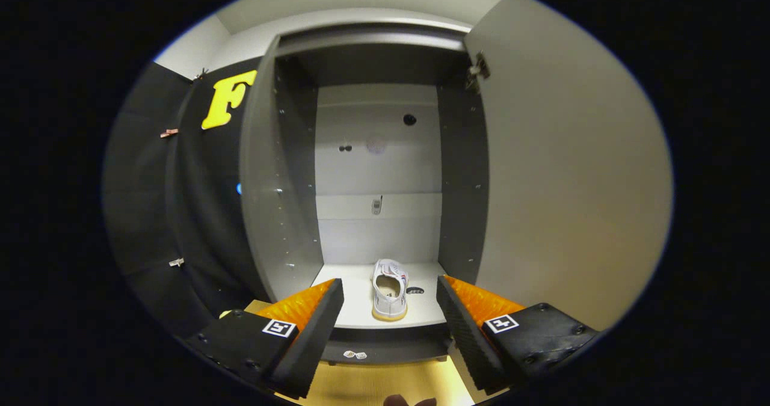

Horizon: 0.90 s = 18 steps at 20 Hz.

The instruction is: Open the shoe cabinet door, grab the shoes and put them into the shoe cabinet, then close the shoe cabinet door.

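The gripper [390,310] hangs in front of the shoe cabinet [379,153], fingers spread wide apart and holding nothing. The cabinet door [571,177] is swung open to the right, leaving the way in clear. On the bottom shelf [421,316], just beyond the fingers and lined up between them, sits a white shoe [388,289]: pale canvas, tan sole, heel towards us. Looks delivered, so closing the door seems next.
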### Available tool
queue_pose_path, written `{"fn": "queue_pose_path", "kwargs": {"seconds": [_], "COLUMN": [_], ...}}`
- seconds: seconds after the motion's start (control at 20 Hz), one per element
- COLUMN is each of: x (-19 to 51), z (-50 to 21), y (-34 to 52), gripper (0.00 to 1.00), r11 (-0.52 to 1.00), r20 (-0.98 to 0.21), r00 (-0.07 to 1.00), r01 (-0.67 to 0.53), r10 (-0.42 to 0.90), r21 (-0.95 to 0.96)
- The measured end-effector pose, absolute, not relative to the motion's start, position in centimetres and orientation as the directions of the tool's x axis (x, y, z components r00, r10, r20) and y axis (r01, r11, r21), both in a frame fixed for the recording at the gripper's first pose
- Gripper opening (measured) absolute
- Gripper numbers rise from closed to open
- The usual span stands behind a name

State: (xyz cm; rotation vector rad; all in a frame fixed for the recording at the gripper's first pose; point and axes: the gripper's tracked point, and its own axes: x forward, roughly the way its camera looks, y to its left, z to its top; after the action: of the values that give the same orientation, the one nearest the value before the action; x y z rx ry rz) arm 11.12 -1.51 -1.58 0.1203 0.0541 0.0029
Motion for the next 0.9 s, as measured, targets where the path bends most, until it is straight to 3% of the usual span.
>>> {"fn": "queue_pose_path", "kwargs": {"seconds": [0.5,0.9], "x": [-7.6,-16.3], "z": [1.9,0.2], "y": [-8.7,-19.3], "gripper": [0.98,0.98], "r11": [0.996,0.975], "r20": [0.047,-0.016], "r00": [0.998,0.981], "r01": [0.043,0.195], "r10": [-0.046,-0.194], "r21": [0.078,0.103]}}
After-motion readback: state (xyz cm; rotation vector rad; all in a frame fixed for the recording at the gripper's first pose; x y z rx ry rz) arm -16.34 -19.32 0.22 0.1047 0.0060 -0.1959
